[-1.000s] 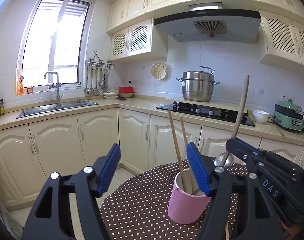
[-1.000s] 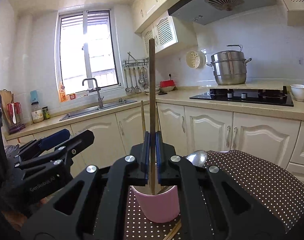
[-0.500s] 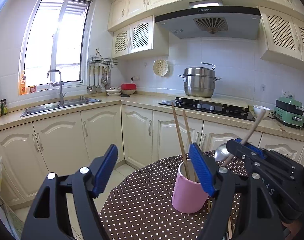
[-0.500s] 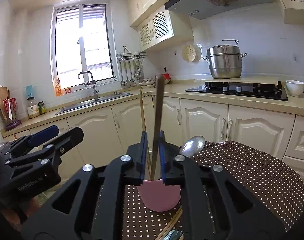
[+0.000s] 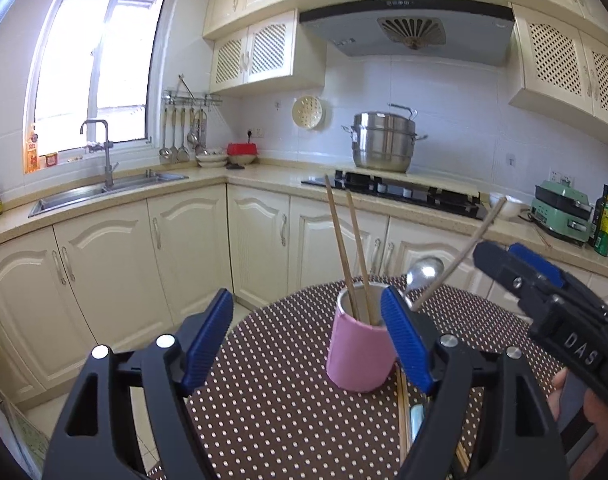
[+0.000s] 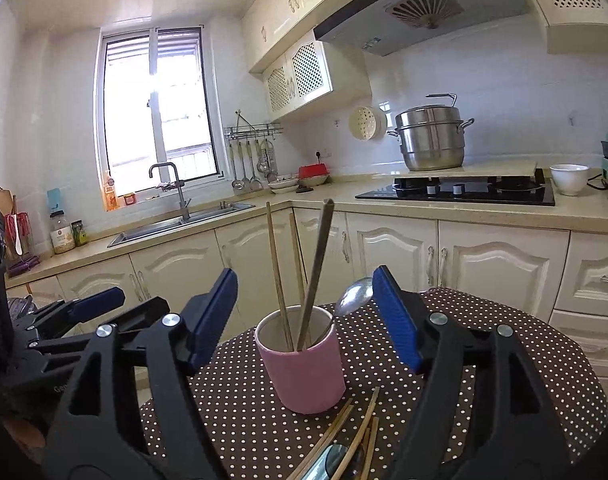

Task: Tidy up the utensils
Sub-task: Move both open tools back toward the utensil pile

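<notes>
A pink cup stands on the dotted round table. It holds two wooden chopsticks, a third leaning chopstick and a steel spoon. My left gripper is open and empty, just left of the cup. My right gripper is open and empty, its jaws either side of the cup; it also shows in the left wrist view. Loose chopsticks lie in front of the cup.
Cream kitchen cabinets run behind the table. A sink and tap stand at the left, a hob with a steel pot at the back. A white bowl sits on the counter at the right.
My right gripper has opened and let go of the chopstick, which now leans in the pink cup. Both grippers have drawn back slightly from the cup.
</notes>
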`<state>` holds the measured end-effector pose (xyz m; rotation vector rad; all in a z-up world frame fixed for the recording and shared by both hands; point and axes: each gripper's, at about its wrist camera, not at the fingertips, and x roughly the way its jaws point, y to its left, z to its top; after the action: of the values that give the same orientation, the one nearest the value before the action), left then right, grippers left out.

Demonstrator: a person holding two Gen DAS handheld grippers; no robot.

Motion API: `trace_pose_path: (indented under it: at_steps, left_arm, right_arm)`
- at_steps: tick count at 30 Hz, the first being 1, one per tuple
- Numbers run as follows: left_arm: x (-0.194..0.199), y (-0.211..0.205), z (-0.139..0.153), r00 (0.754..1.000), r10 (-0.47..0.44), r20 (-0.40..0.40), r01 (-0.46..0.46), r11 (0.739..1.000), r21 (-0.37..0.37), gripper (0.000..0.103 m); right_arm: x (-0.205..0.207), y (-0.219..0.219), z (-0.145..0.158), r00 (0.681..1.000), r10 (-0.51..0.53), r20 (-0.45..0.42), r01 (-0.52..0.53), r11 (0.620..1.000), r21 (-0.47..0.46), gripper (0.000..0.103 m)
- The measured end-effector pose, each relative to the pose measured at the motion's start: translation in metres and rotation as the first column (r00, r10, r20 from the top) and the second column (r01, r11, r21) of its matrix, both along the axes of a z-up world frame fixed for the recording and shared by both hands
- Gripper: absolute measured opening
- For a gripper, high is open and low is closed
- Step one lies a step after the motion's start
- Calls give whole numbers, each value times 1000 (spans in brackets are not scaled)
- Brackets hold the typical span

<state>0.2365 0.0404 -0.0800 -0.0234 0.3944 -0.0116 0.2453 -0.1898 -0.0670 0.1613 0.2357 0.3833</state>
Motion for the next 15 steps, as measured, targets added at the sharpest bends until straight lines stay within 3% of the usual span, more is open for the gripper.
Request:
trace_pose_path:
  at_steps: [6, 9, 15]
  left_arm:
    - [6, -6, -28, 976, -103, -189, 99, 995, -33, 75]
    - [13, -12, -52, 942, -142, -304, 136, 990, -43, 75]
    - [18, -37, -97, 868, -181, -463, 221, 975, 32, 75]
  right_arm:
    - [-11, -21, -20, 994, -76, -77, 72, 996, -57, 75]
    - [-13, -31, -35, 984, -119, -136, 106, 990, -98, 77]
    - [-19, -47, -68, 959, -158, -236, 128, 982, -136, 78]
